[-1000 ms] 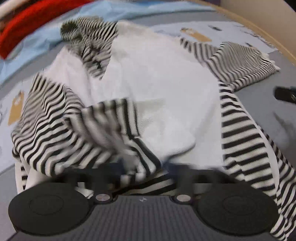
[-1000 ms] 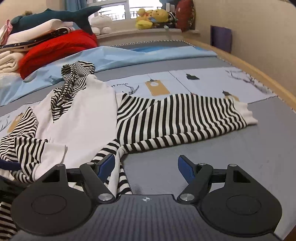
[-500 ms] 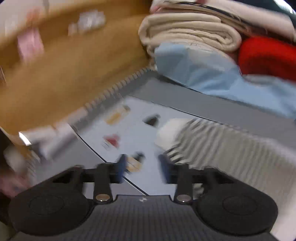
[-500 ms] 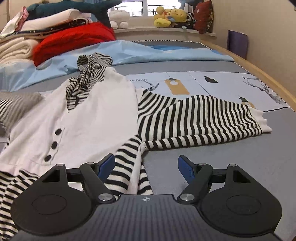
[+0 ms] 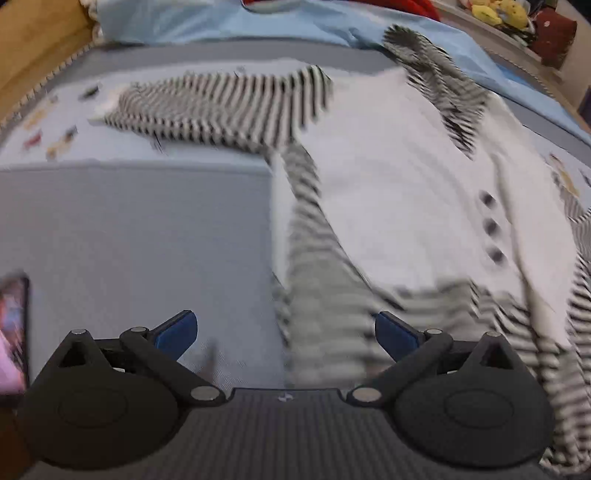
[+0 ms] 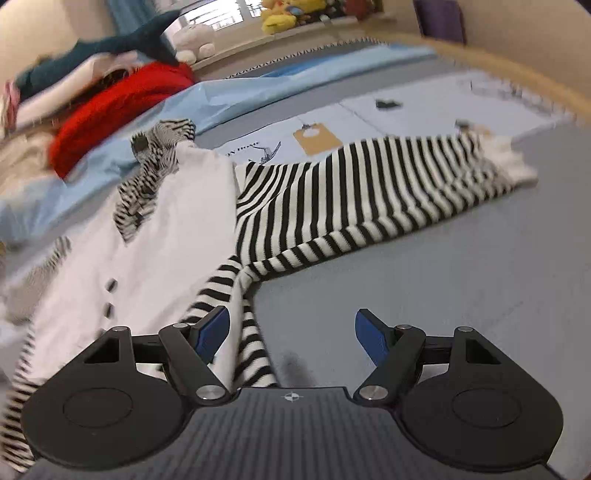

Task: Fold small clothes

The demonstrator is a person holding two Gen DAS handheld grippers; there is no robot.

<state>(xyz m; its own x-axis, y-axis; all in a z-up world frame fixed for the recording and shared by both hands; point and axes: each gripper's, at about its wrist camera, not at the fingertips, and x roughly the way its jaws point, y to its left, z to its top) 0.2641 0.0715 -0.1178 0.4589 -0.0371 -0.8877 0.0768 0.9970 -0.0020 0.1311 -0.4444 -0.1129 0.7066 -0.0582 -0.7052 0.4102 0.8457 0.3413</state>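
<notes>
A small white top with black-and-white striped sleeves and hood point(image 5: 399, 192) lies spread on the grey bed cover, front up, with three dark buttons point(image 5: 491, 227). Its left sleeve point(image 5: 221, 107) stretches out to the left. In the right wrist view the top point(image 6: 155, 236) lies left and its right sleeve point(image 6: 369, 188) stretches right. My left gripper point(image 5: 286, 336) is open and empty over the top's striped lower left edge. My right gripper point(image 6: 291, 332) is open and empty over the striped lower right edge.
A light blue sheet point(image 6: 236, 99), a red garment point(image 6: 122, 99) and folded cream blankets lie at the back, with plush toys point(image 6: 280, 14) on the sill. A wooden bed rim point(image 5: 33, 62) runs along the left. A phone-like screen point(image 5: 13, 332) lies at the far left.
My left gripper has let go of the striped sleeve, swung out left and come back wide open over the top's lower edge. The left sleeve now lies spread out. The right gripper tilted slightly.
</notes>
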